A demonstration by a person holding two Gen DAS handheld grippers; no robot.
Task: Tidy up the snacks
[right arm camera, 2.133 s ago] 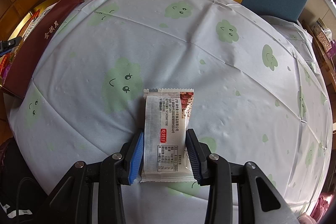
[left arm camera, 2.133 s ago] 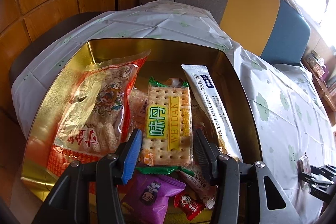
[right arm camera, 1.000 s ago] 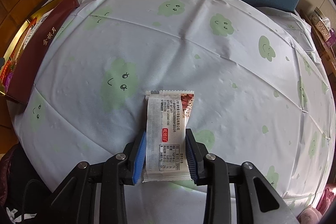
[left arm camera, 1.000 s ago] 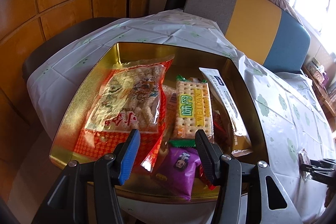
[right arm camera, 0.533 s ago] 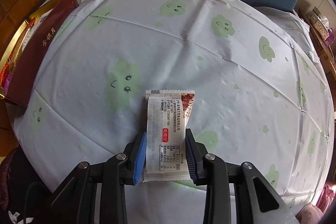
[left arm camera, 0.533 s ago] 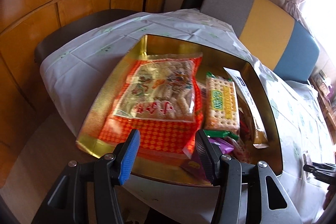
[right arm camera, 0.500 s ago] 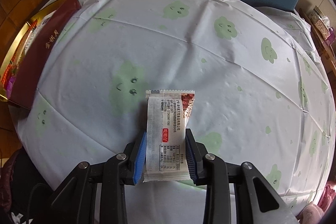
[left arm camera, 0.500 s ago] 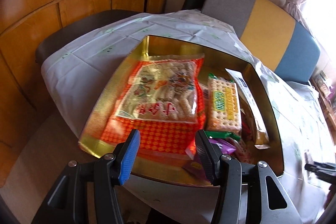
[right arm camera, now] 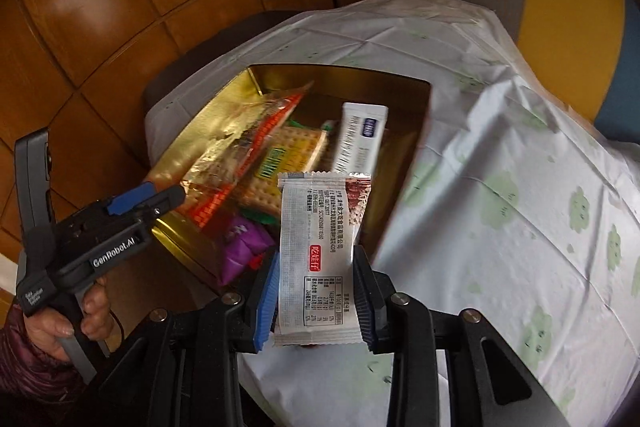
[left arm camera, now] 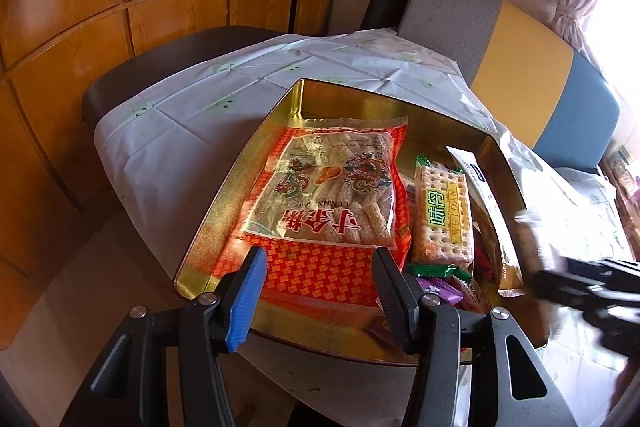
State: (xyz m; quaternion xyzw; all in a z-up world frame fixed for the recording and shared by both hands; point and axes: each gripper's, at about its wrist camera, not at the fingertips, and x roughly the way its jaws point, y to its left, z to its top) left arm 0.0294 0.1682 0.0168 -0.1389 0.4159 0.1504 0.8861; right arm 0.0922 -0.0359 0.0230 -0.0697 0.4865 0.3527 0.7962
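From the left wrist view, the left tool (left arm camera: 316, 291) hangs with its jaws spread and nothing between them, over the near rim of a gold-lined open box (left arm camera: 224, 203) on the tabletop with a white cloth printed with green clouds (left arm camera: 180, 131). Inside lie a large red-and-clear bag of rice sticks (left arm camera: 340, 195), a green-ended pack of square crackers (left arm camera: 442, 219), a long white sachet (left arm camera: 480, 195) propped against the right wall, and a purple wrapper (left arm camera: 440, 291). At the right edge the right tool (left arm camera: 560, 275) shows only as a dark blur.

The right wrist view gives what that blur hides: the right tool (right arm camera: 316, 295) is clenched on a small white snack packet with black print and a red label (right arm camera: 320, 251), held in the air above the box's (right arm camera: 404, 163) near right corner. Here the left tool (right arm camera: 160, 197) appears from the side, and a hand (right arm camera: 80, 315) in a purple sleeve (right arm camera: 28, 359) grips its handle.
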